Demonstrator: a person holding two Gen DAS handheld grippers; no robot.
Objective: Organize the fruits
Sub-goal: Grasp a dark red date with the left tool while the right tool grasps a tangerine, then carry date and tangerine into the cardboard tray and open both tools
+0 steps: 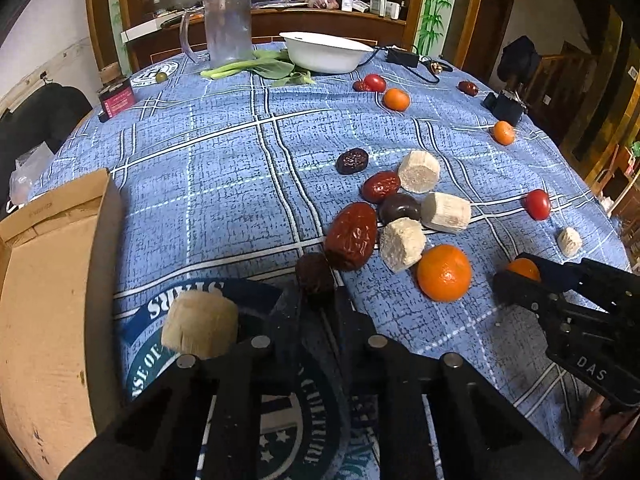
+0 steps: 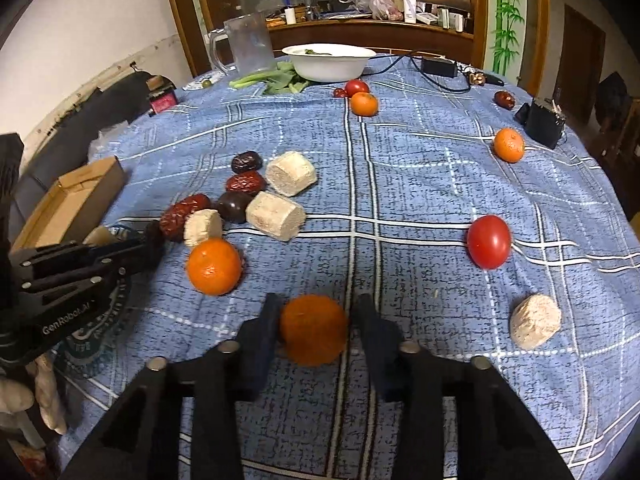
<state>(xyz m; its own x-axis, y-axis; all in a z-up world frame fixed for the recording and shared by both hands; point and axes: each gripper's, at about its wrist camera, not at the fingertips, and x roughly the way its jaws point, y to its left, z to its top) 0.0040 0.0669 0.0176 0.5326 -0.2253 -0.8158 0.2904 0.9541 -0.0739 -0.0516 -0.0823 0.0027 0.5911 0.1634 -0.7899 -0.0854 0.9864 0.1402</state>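
The left gripper point(image 1: 316, 292) has its jaws drawn close around a dark date point(image 1: 315, 273), which sits pinched between the tips just short of the big red date point(image 1: 351, 236). That big red date serves as the landmark. Just beyond it and to its right lie a smaller red date point(image 1: 381, 186), a dark round fruit point(image 1: 399, 208) and three pale cut cylinders point(image 1: 418, 171), crowded and mostly touching. A large orange point(image 1: 444, 273) sits to its right, near but apart.

Left of the big red date, the left wrist view shows a pale cylinder point(image 1: 200, 325) beside the gripper and a cardboard box point(image 1: 52, 280) filling the edge; only its outer wall shows here. The right wrist view (from farther off) shows the box's open top point(image 2: 72, 200), though its contents cannot be made out.

The right gripper point(image 2: 314, 330) has its jaws parted wide to either side of a small orange point(image 2: 313, 330); whether the pads touch it cannot be told. The left view catches only a sliver of that orange point(image 1: 524, 269) behind the black fingers.

Well right of the big red date lie a tomato point(image 2: 489, 241) and a lone pale chunk point(image 2: 535, 321), both far clearer in the right view. A white bowl point(image 1: 326, 53) stands at the far end of the bench point(image 1: 224, 184).
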